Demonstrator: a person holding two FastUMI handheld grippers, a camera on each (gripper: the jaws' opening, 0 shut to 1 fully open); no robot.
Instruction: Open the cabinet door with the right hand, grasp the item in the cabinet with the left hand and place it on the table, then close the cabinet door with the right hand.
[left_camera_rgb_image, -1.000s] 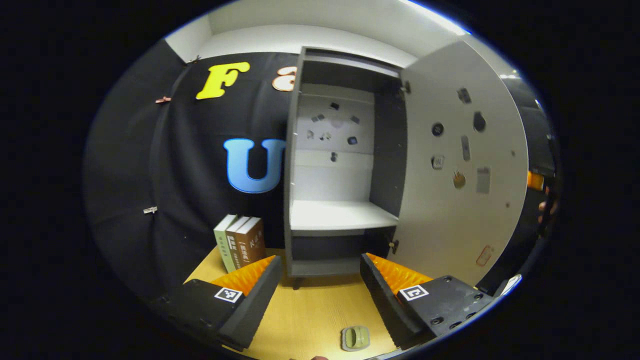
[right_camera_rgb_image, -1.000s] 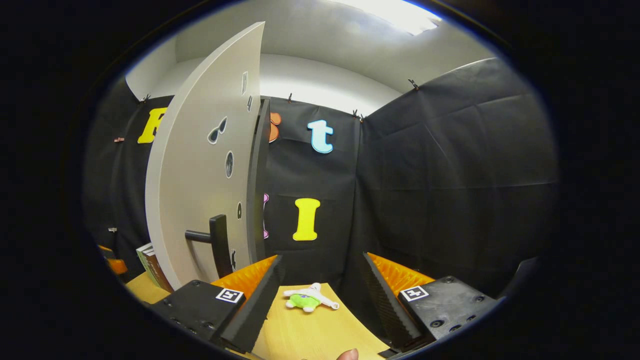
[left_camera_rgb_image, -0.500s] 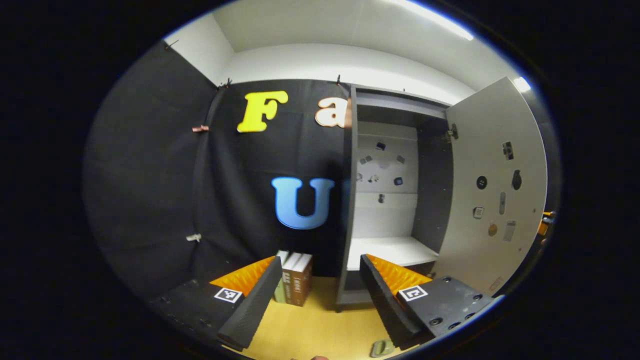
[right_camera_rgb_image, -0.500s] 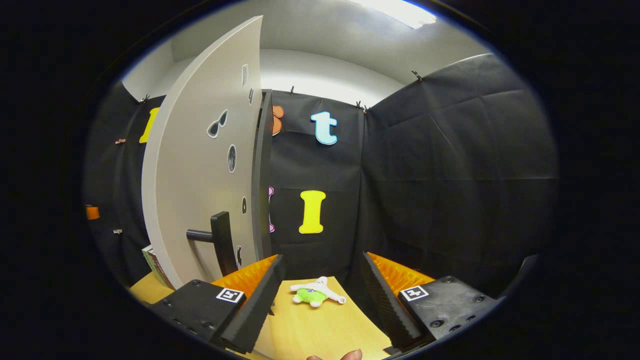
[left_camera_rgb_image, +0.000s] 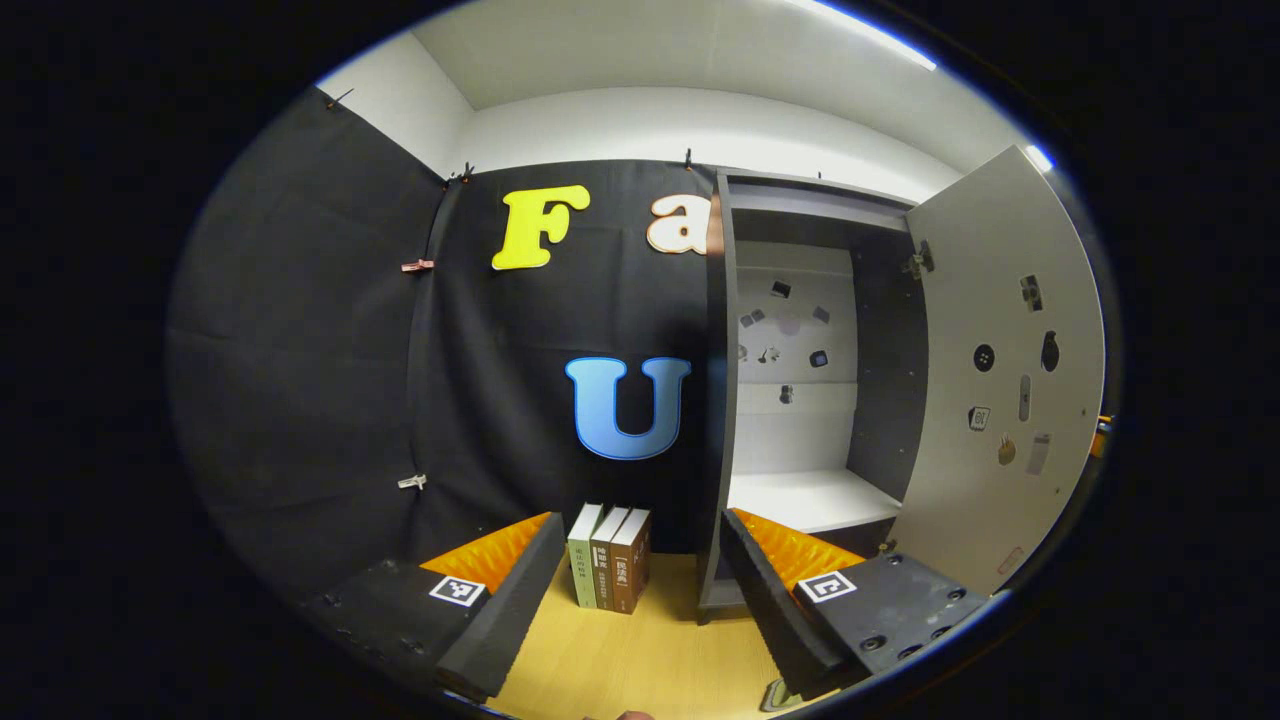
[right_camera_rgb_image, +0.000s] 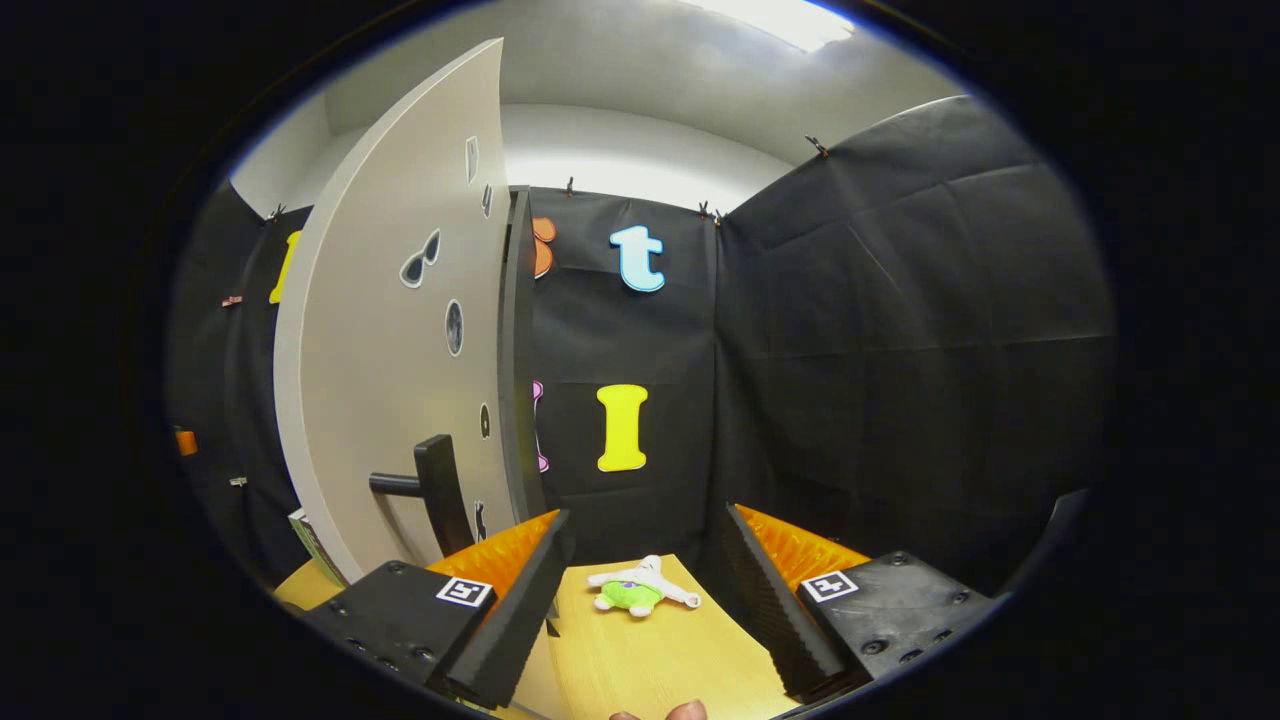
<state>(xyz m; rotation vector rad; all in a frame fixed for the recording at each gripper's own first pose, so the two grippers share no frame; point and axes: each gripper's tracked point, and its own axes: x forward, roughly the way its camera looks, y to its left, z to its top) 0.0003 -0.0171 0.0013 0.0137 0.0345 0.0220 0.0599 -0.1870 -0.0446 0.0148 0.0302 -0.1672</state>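
Door open, shelf bare: time to close the door.

The item (left_camera_rgb_image: 778, 693) lies on the table (left_camera_rgb_image: 640, 660) at the left gripper (left_camera_rgb_image: 640, 590), which is wide open and empty; the right gripper (right_camera_rgb_image: 645, 590), also open and empty, should push the door (right_camera_rgb_image: 390, 370) near the handle (right_camera_rgb_image: 435, 490), slowly.

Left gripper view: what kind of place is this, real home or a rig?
Most likely a staged recording booth, not a home. Black cloth clipped up as walls, a lone narrow cabinet standing on a wooden table with its door open, and three books set beside it like props.
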